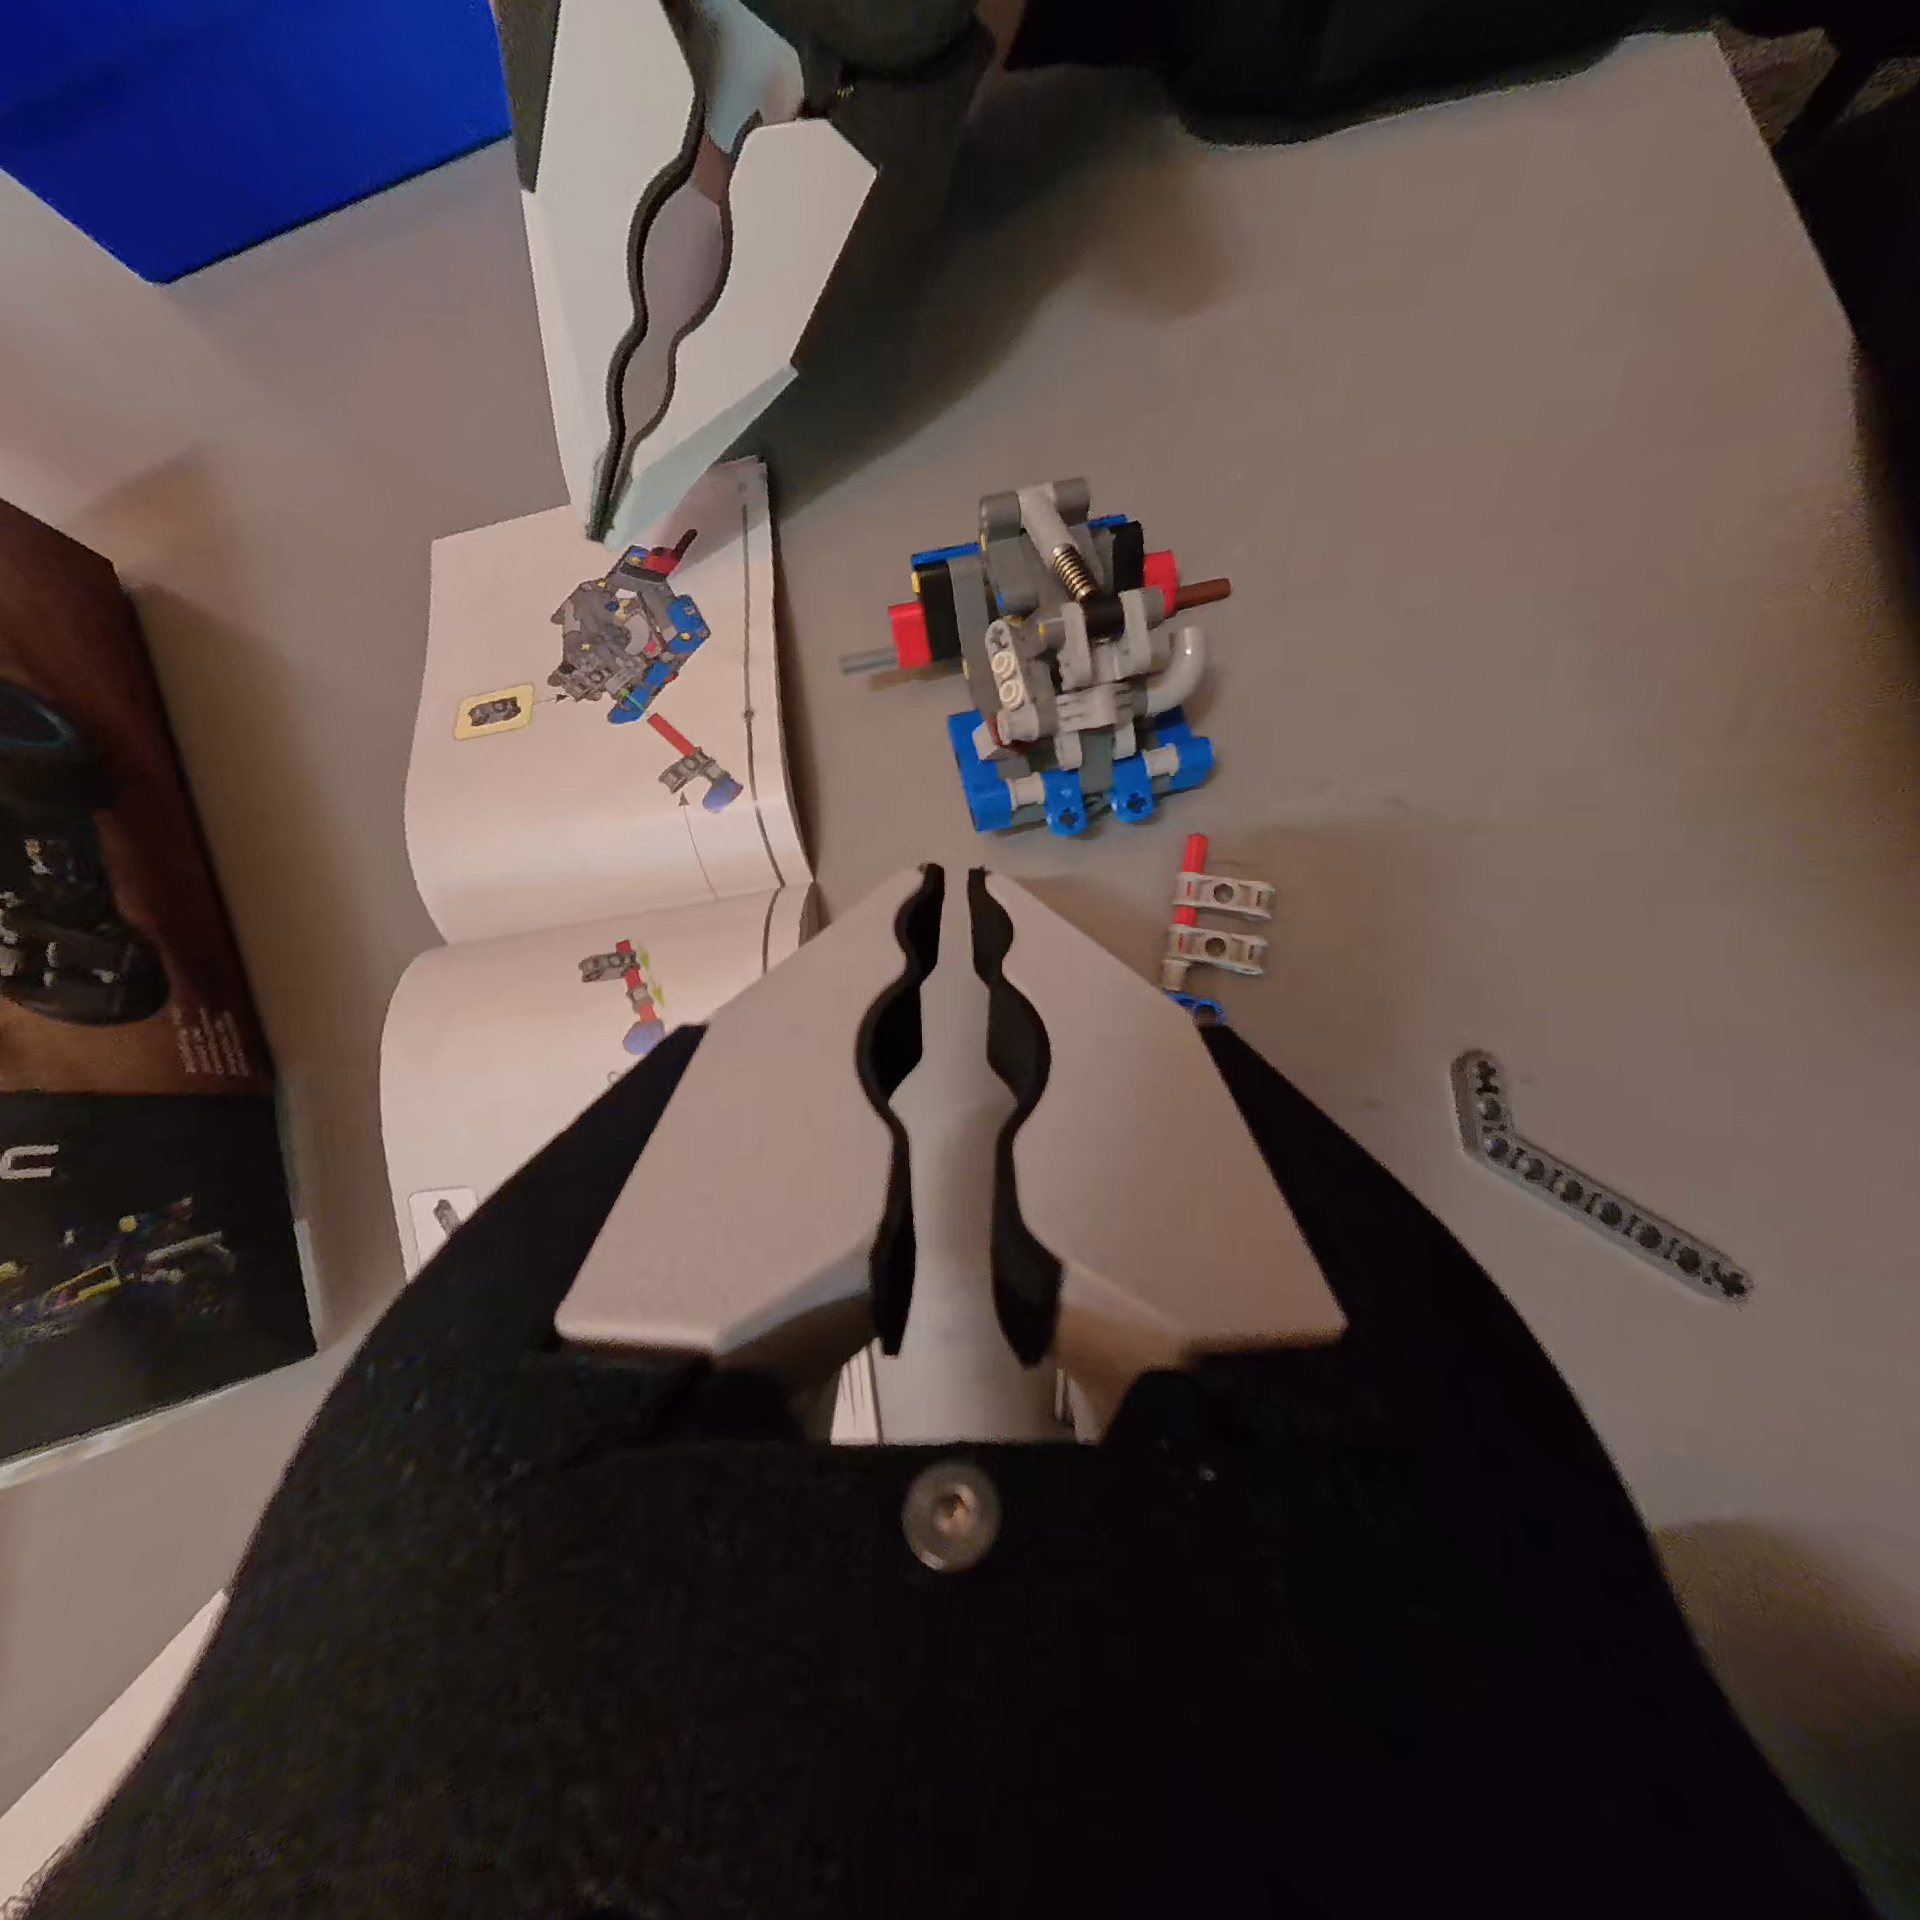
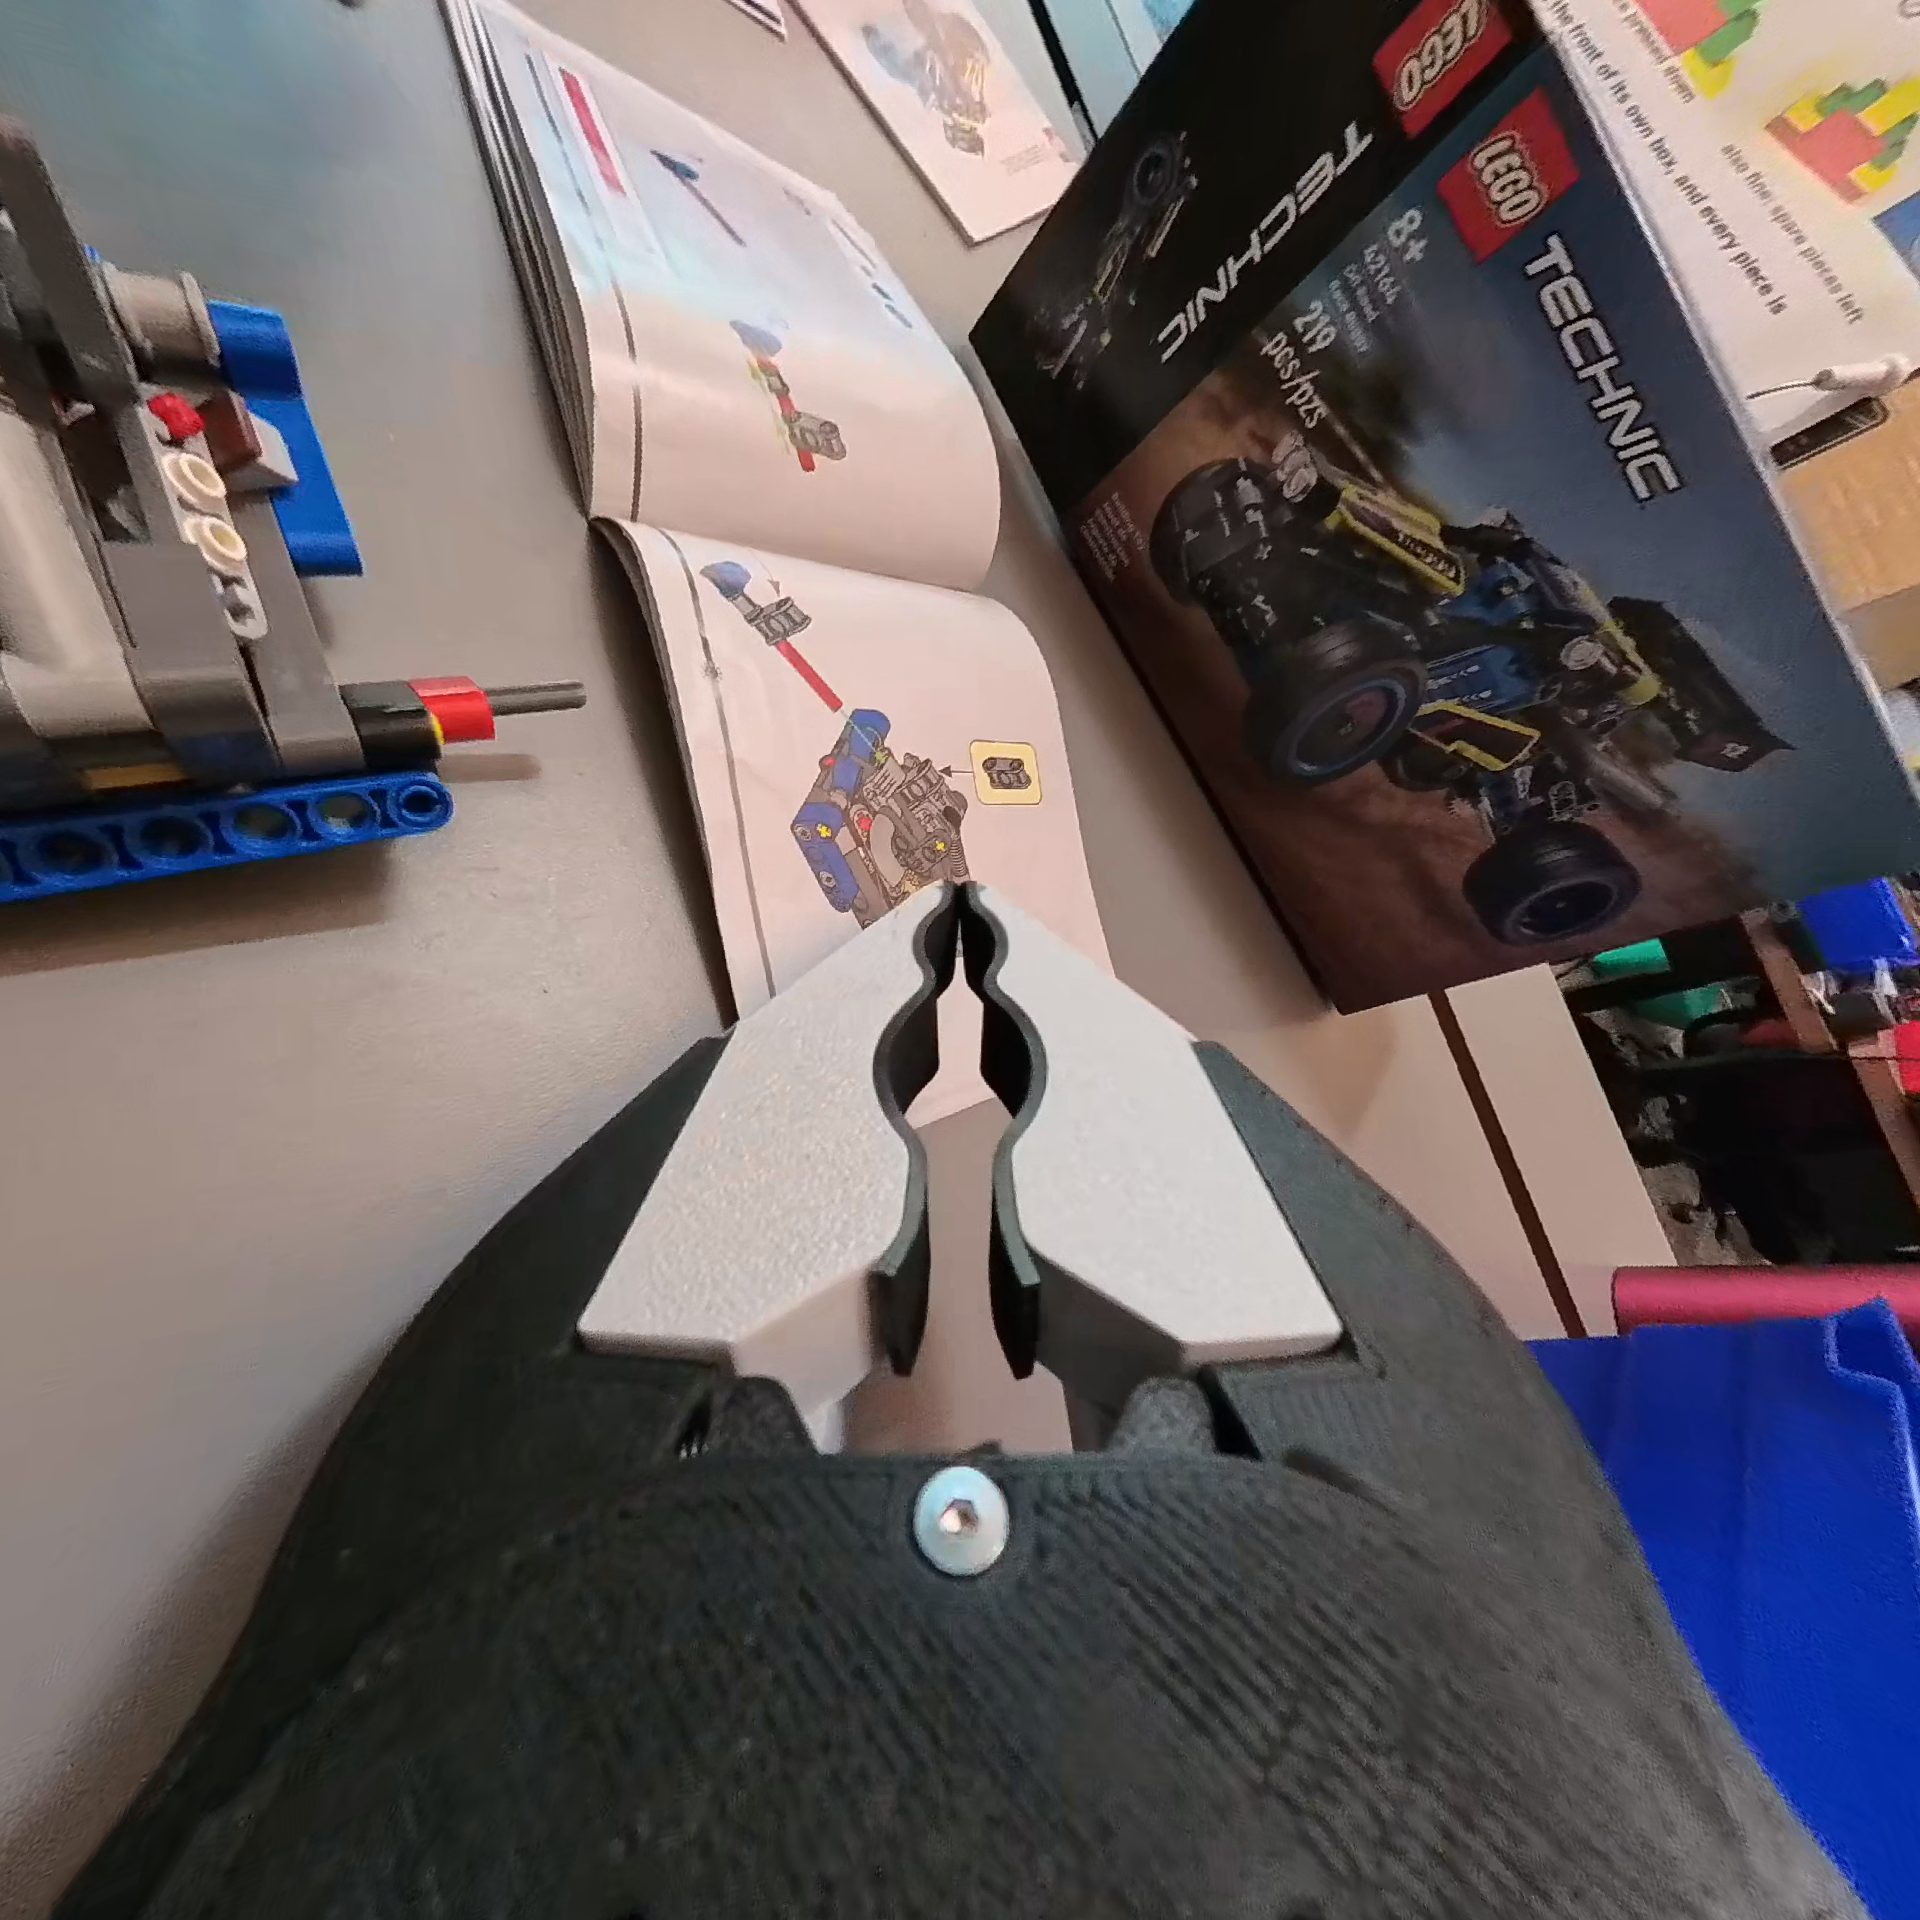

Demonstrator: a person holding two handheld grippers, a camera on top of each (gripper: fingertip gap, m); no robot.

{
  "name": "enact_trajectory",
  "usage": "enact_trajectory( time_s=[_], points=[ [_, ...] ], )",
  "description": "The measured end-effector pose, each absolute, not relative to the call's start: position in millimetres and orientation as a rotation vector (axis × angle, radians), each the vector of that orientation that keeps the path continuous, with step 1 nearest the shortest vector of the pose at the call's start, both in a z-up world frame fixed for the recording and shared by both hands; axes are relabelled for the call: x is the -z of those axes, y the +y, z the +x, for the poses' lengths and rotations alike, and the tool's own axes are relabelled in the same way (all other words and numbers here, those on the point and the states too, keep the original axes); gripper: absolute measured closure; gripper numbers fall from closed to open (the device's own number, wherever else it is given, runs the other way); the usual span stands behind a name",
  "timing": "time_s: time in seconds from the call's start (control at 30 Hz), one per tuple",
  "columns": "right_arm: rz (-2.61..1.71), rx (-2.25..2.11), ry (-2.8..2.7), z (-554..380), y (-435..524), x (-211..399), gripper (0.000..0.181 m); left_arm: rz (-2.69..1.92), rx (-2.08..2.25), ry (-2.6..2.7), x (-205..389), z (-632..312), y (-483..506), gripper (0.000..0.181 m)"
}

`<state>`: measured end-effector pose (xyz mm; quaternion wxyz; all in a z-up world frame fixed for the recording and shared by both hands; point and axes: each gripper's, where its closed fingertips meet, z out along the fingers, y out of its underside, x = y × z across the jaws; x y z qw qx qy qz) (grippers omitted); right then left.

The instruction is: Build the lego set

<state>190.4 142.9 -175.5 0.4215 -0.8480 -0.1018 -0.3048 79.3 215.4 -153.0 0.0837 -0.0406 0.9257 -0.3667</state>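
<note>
A partly built lego assembly (image 1: 1060, 665) of blue, grey, red and black parts stands on the grey table; it also shows at the left of the right wrist view (image 2: 156, 582). A small sub-assembly (image 1: 1210, 925), a red axle through two light grey connectors, lies just to the right of my left gripper's tips. A grey bent beam (image 1: 1590, 1184) lies farther right. My left gripper (image 1: 948, 878) is empty, its jaws almost together with a thin gap. My right gripper (image 2: 958, 894) is shut and empty, tips over the open instruction booklet (image 2: 935, 468); it also shows in the left wrist view (image 1: 613, 520).
The booklet (image 1: 499, 831) lies open left of the assembly. The lego box (image 2: 1455, 623) stands beyond it, at the left edge in the left wrist view (image 1: 104, 935). A blue bin (image 2: 1745, 1558) is by my right gripper. The table's far edge meets dark clothing. Across from one pair of fingers to the other is roughly 15 cm.
</note>
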Motion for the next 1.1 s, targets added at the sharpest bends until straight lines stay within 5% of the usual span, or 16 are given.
enact_trajectory(
  time_s=[1.1],
  points=[
    [-2.023,0.608,-0.286,85,130,129,0.181,-0.042,0.957,2.737,199,19,221,0.156]
  ],
)
